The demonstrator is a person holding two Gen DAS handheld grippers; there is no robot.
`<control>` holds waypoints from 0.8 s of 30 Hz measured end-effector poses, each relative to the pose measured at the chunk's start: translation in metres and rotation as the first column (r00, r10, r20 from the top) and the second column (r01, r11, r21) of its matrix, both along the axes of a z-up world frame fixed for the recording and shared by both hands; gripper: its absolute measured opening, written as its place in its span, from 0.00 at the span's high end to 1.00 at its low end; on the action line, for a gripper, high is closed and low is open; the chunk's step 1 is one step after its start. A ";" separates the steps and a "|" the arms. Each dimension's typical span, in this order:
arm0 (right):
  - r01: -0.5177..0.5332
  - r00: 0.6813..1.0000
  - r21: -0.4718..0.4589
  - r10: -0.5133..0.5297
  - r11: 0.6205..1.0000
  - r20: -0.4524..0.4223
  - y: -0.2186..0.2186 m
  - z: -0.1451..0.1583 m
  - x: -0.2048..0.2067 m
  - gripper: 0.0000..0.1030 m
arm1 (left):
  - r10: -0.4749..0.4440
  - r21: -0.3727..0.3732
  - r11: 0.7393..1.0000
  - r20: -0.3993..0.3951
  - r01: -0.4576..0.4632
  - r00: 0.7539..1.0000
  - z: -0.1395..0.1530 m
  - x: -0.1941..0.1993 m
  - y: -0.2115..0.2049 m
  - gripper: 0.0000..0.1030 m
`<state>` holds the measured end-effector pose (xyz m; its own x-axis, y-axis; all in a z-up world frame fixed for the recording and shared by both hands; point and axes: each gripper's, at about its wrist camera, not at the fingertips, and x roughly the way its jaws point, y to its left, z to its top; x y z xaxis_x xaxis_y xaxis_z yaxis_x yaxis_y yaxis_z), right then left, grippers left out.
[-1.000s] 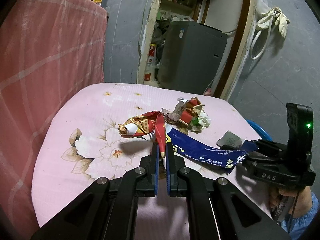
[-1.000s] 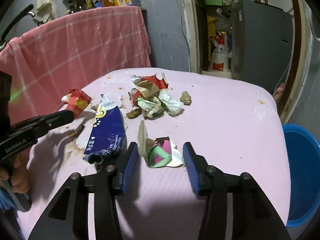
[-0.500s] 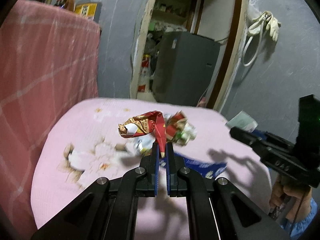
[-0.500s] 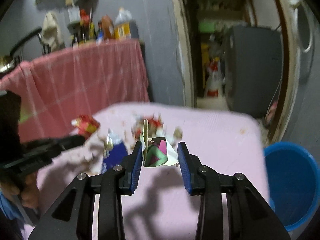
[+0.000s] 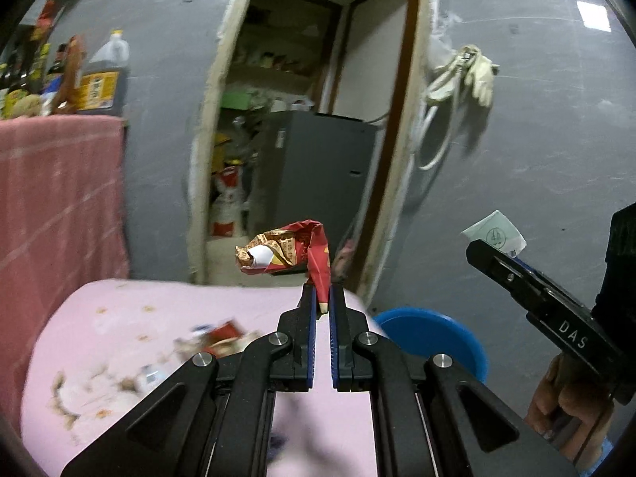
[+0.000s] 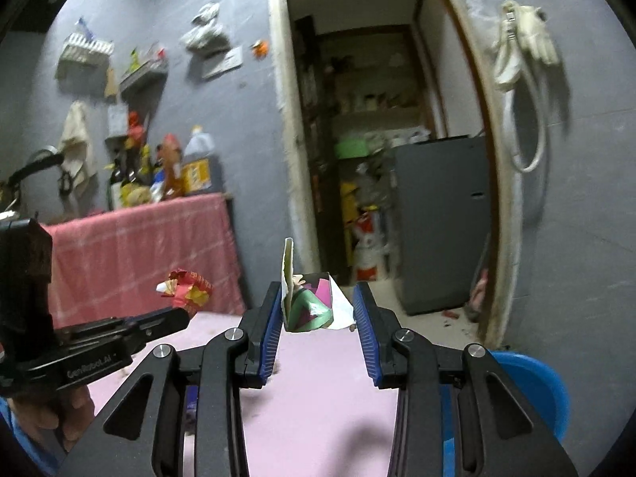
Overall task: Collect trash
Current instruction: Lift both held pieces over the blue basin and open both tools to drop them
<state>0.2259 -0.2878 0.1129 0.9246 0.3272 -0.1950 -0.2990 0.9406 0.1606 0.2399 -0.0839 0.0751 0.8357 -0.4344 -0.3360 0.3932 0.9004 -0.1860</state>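
A crumpled red-and-gold wrapper [image 5: 288, 248] hangs at the centre of the left wrist frame, its red tail clamped between the pads of the left gripper [image 5: 322, 298], lifted clear of the pink floral tablecloth [image 5: 119, 318] below. In the right wrist view a folded green-and-magenta paper scrap [image 6: 312, 304] sits mid-frame, pinched between the blue pads of the right gripper [image 6: 316, 306], also above the cloth. More litter [image 5: 214, 338], blurred, lies on the cloth at lower left of the left view. A blue bucket [image 5: 433, 332] stands past the table's right edge, low and right of centre. Behind, an open doorway at upper centre shows a grey appliance [image 5: 322, 175]; white gloves [image 5: 477, 71] hang on the grey wall at upper right, and a pink checked cloth [image 6: 139, 254] drapes a counter with bottles [image 6: 196, 165] at left
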 end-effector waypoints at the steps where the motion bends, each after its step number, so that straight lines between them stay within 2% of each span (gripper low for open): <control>1: 0.018 1.000 0.004 -0.018 1.000 0.004 -0.006 0.001 0.000 0.68 | -0.013 -0.002 1.000 0.003 0.013 1.000 0.003 0.002 -0.008 0.96; 6: 0.147 0.989 0.003 -0.147 0.989 -0.016 -0.048 -0.005 0.008 0.67 | -0.105 -0.017 0.994 -0.005 0.105 0.994 0.007 0.019 -0.049 0.96; 11: 0.226 0.971 0.057 -0.220 0.973 -0.096 -0.093 -0.027 0.020 0.67 | -0.164 0.002 0.986 -0.051 0.164 0.985 -0.002 0.041 -0.091 0.96; 17: 0.266 0.947 0.088 -0.242 0.960 -0.213 -0.128 -0.059 0.030 0.65 | -0.205 0.007 0.978 -0.153 0.209 0.967 -0.025 0.070 -0.133 0.96; 24: 0.271 0.926 0.115 -0.226 0.956 -0.302 -0.145 -0.083 0.038 0.65 | -0.216 -0.010 0.975 -0.268 0.222 0.939 -0.056 0.096 -0.153 0.96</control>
<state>0.2641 -0.4326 0.0303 0.8936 0.1402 -0.4263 0.0204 0.9363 0.3507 0.3355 -0.2372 0.0188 0.5997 -0.5871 -0.5437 0.5196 0.8025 -0.2933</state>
